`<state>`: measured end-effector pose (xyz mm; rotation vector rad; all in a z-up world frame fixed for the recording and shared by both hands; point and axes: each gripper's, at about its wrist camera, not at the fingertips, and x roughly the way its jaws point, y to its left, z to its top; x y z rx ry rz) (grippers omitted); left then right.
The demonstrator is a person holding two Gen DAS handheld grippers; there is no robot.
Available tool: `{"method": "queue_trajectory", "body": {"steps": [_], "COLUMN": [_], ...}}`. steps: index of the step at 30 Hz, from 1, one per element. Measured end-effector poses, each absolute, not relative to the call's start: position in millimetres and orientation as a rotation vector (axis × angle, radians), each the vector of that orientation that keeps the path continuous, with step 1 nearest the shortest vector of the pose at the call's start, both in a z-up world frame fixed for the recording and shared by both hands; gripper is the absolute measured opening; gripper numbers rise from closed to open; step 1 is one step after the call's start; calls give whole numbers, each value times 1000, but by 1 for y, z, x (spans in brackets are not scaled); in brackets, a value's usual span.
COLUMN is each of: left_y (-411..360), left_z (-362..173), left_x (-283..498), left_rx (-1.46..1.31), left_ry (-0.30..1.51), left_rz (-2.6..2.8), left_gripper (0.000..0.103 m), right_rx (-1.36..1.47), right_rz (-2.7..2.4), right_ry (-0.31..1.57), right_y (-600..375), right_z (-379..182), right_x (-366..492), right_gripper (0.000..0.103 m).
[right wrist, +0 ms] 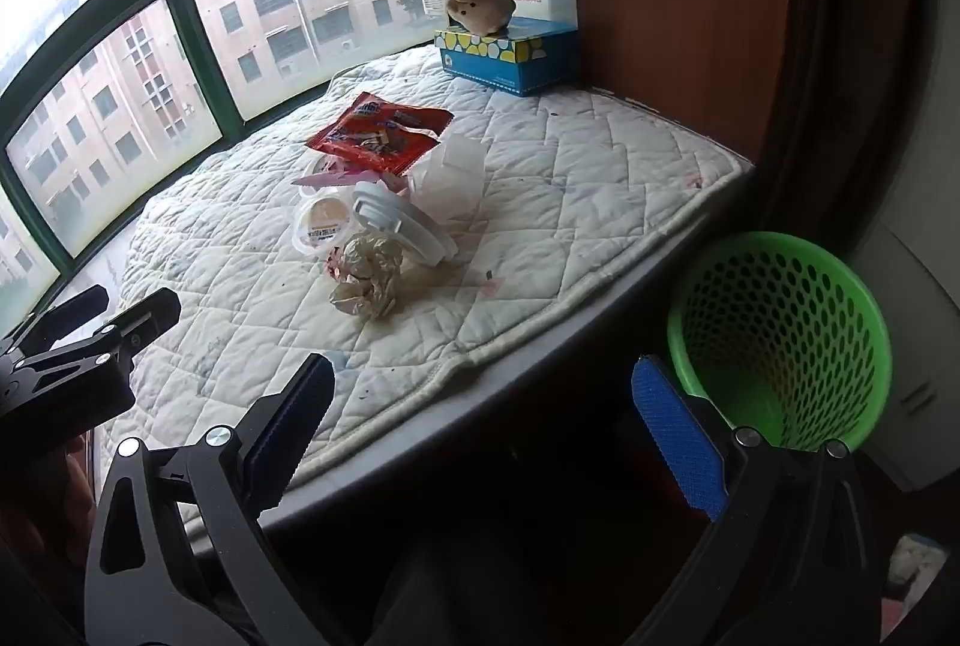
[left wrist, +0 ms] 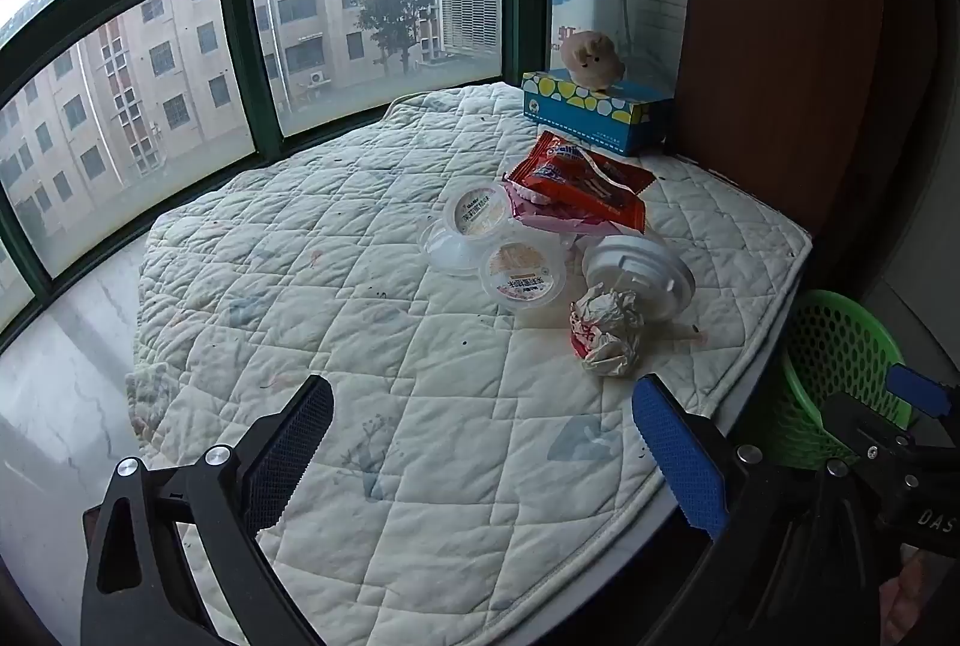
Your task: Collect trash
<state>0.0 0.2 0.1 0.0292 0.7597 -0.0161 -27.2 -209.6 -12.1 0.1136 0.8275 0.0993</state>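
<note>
Trash lies in a heap on a white quilted pad (left wrist: 372, 298): a crumpled paper ball (left wrist: 606, 331) (right wrist: 367, 281), a white plastic lid (left wrist: 645, 268) (right wrist: 403, 226), round pudding cups (left wrist: 523, 274) (right wrist: 323, 221), a red snack wrapper (left wrist: 582, 181) (right wrist: 379, 136) and a pink wrapper (left wrist: 555, 215). A green perforated waste basket (right wrist: 780, 340) (left wrist: 840, 376) stands on the floor to the right of the pad. My left gripper (left wrist: 480, 448) is open and empty above the pad's near part. My right gripper (right wrist: 483, 436) is open and empty over the pad's front edge, left of the basket.
A blue tissue box (left wrist: 594, 118) (right wrist: 510, 58) with a plush toy (left wrist: 591, 58) (right wrist: 480, 5) on it stands at the back. A brown wooden panel (left wrist: 780, 46) rises on the right. Green-framed windows (left wrist: 240, 64) close the far side.
</note>
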Motion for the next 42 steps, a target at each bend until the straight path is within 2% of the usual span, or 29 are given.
{"method": "queue_trajectory", "body": {"steps": [42], "left_y": [-8], "left_z": [-4], "left_x": [4], "left_rx": [25], "left_ry": [774], "left_rz": [-32], "left_gripper": [97], "right_rx": [119], "right_rz": [99], "right_ry": [840], "right_y": [-210], "right_z": [-16], "right_x": [-22], "right_gripper": [98]}}
